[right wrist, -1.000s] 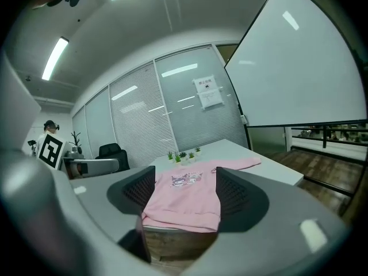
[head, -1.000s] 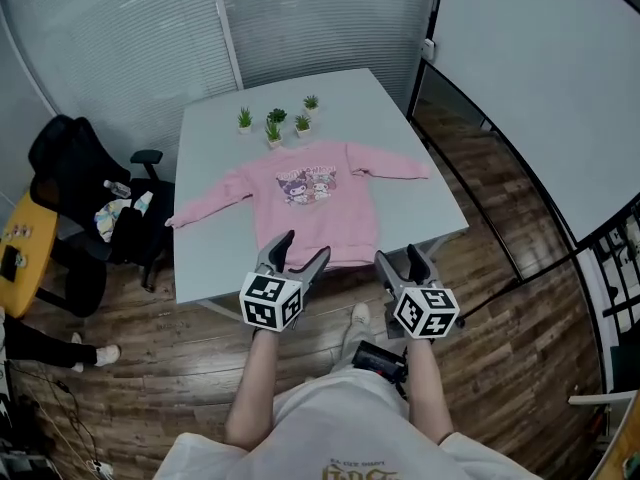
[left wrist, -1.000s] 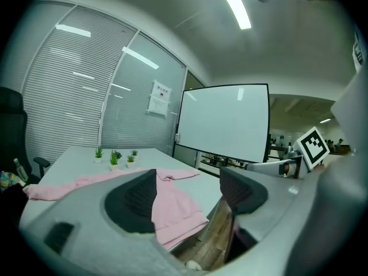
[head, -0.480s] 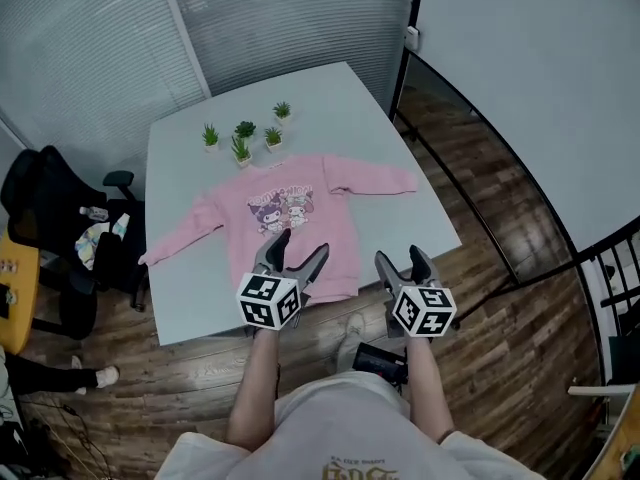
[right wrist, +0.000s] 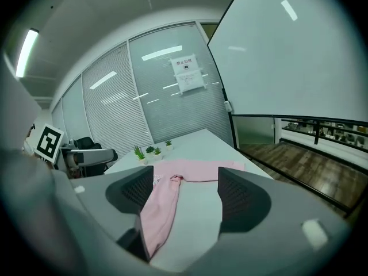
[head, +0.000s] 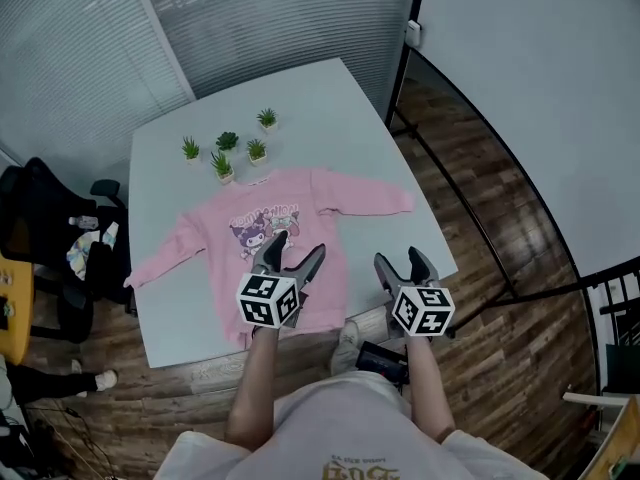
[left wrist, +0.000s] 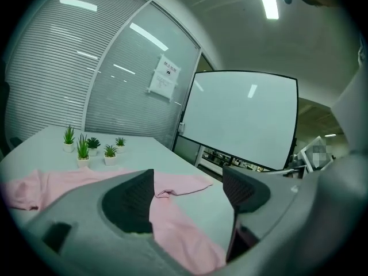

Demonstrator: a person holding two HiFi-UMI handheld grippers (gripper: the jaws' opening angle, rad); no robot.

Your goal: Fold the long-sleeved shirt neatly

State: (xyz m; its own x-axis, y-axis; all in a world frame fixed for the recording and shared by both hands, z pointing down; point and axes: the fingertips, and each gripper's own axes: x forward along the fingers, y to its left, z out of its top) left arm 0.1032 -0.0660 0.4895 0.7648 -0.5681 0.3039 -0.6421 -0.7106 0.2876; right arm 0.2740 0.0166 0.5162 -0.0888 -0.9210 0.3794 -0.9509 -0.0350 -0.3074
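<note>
Head view showed the pink long-sleeved shirt point(head: 285, 230) lying flat and print-side up on the pale worktop point(head: 330, 108). Both sleeves were spread out to the sides and the hem lay toward the person's edge. Four small potted plants point(head: 226, 149) stood just beyond the collar.

The left gripper point(head: 300, 245) hovered above the lower body of the shirt near the hem. The right gripper point(head: 400, 258) hung off to the shirt's right, by the worktop's near edge. Each gripper's own view showed its jaws spread wide with only air between them, so neither had hold of cloth.

The shirt looked like a soft, light knit. It would likely sag and bunch wherever it went unsupported, and slide easily across the smooth worktop. A firm pinch at a cuff, a shoulder seam or a hem corner seemed the sensible hold, since those thicker edges should resist slipping. A pinch in mid-panel would probably drag up a loose ridge.

Several things stayed uncertain:
- The left gripper and its marker cube covered part of the hem in the head view.
- The left cuff reached the worktop's edge, and whether it hung over could not be told.
- The print was too small to read.
- In both gripper views the jaws themselves blocked much of the fabric, and the low angle flattened the shirt's outline.
</note>
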